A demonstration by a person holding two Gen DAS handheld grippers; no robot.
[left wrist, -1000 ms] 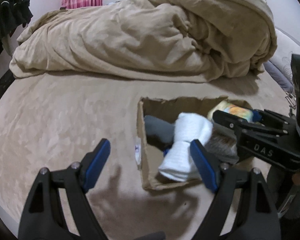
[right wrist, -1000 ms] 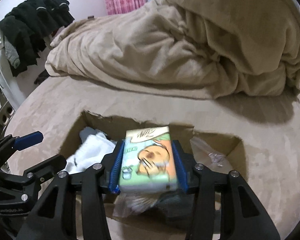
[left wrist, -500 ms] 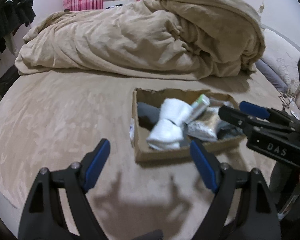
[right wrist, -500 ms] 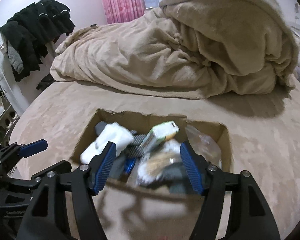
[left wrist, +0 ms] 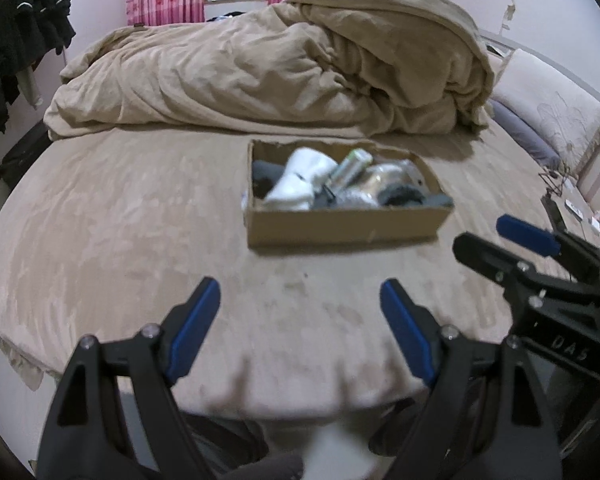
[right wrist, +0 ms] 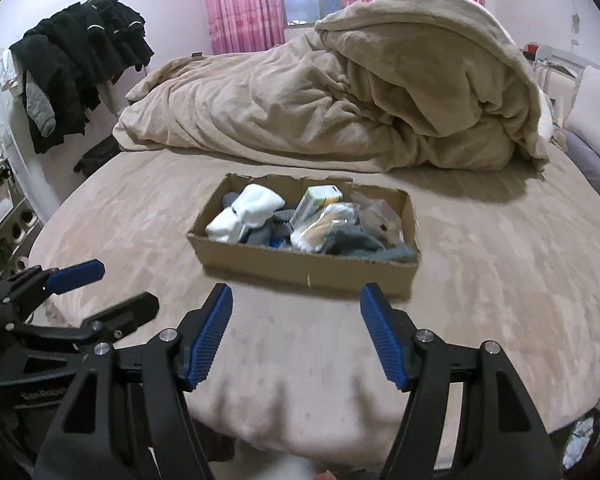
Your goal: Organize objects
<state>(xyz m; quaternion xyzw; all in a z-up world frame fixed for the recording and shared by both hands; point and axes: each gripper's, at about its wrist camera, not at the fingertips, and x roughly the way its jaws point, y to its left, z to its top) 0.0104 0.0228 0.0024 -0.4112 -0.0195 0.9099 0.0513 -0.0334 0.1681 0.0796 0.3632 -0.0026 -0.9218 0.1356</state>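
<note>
Brown cardboard forms the shallow box (right wrist: 306, 268) that is set on the tan bed (right wrist: 480, 280), near the middle of the mattress and in front of a heaped beige duvet (right wrist: 340, 104). The box is filled with mixed things. A white rolled sock pair (right wrist: 246, 212) is laid at the left end, over a grey item whose kind cannot be told. A green and white tissue pack (right wrist: 314, 200) is propped at a tilt near the centre, against the back wall. A clear plastic bag (right wrist: 328, 224) with pale contents is seen just right of it, and a grey cloth (right wrist: 360, 246) is bunched along the front right corner. In the left wrist view the same box (left wrist: 340, 226) is seen from a lower angle.

The left tool (left wrist: 300, 320) is held released, its blue pads spread wide with nothing between them, above the near part of the bed and well apart from the box. The right tool (right wrist: 296, 320) is likewise released and empty, its ribbed blue pads parted just short of the box's front wall.

Dark clothes (right wrist: 80, 60) are hung on a rack at the left wall, and pink curtains (right wrist: 244, 4) are drawn beside a window behind the bed.
</note>
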